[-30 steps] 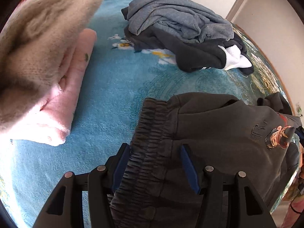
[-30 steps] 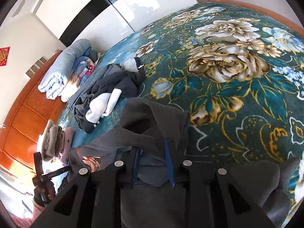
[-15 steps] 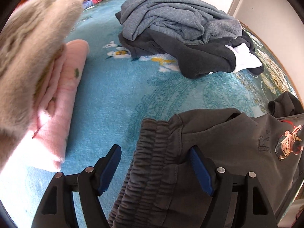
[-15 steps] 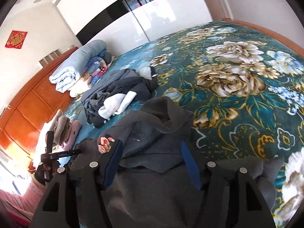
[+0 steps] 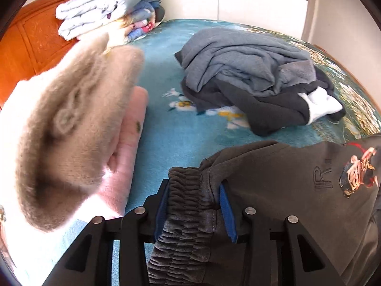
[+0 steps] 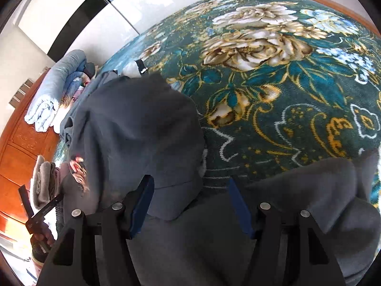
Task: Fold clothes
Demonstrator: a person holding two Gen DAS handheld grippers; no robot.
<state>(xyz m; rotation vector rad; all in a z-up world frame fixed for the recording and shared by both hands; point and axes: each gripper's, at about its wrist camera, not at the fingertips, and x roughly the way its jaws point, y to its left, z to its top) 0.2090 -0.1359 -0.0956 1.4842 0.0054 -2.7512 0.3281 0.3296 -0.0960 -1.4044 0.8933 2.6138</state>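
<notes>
A dark grey sweatshirt with a printed figure (image 5: 297, 174) lies on the teal floral bedspread (image 5: 181, 128). My left gripper (image 5: 194, 197) is shut on its ribbed hem (image 5: 188, 205), which bunches between the blue pads. In the right wrist view the same sweatshirt (image 6: 138, 124) rises in a mound in front of my right gripper (image 6: 190, 195), whose jaws stand wide apart over the cloth without pinching it. The printed figure (image 6: 78, 166) shows at the left.
A pile of unfolded grey and black clothes (image 5: 250, 71) lies beyond. Folded beige (image 5: 71, 131) and pink (image 5: 126, 162) garments are stacked at the left. Rolled bedding (image 5: 107, 7) rests against the orange wooden headboard (image 5: 31, 38). The bedspread's floral part (image 6: 285, 71) extends to the right.
My left gripper opened half a second ago and has closed again on the ribbed hem. My right gripper let go of the cloth and now stands wide open; the sweatshirt bulges up before it.
</notes>
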